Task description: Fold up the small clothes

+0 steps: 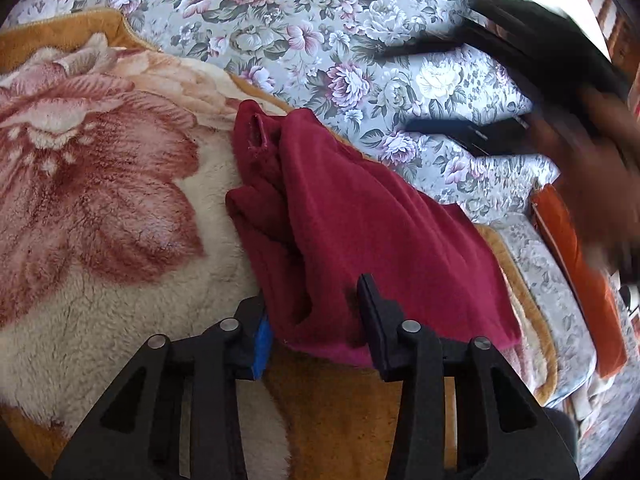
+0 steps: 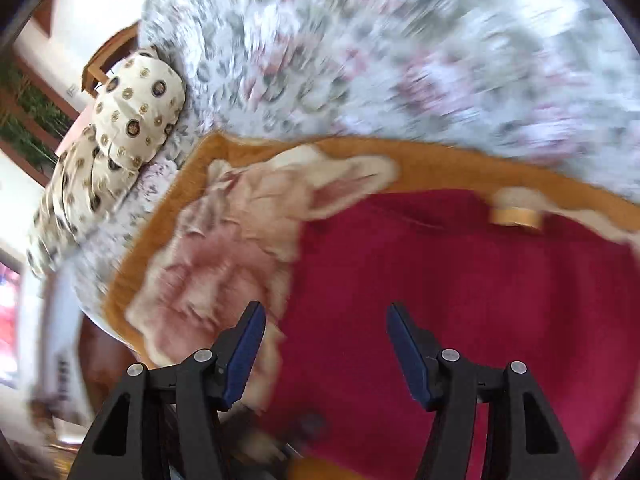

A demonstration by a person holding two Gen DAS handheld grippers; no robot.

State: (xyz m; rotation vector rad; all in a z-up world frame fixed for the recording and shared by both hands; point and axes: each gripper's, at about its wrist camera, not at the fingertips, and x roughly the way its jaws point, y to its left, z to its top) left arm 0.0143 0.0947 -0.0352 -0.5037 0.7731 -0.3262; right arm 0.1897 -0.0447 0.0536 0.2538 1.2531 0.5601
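On the left we see the plush blanket (image 1: 100,184), cream with a big pink flower and an orange border, spread over a floral bedsheet (image 1: 320,32). The red garment (image 1: 360,216) lies on the blanket near its far edge, by the orange border where the sheet begins. Our left gripper (image 1: 316,320) has its jaws set apart around the garment's near hem; whether they pinch the cloth we cannot tell. Further right, our right gripper (image 2: 326,344) hangs above the cloth with jaws wide apart and nothing between them; its own view is blurred.

We judge the fold only begun. The garment's left side is bunched into ridges with a small loop or opening showing at its top, while the right side lies smoother, draping toward the border. Flattening and the actual folds look not yet done.
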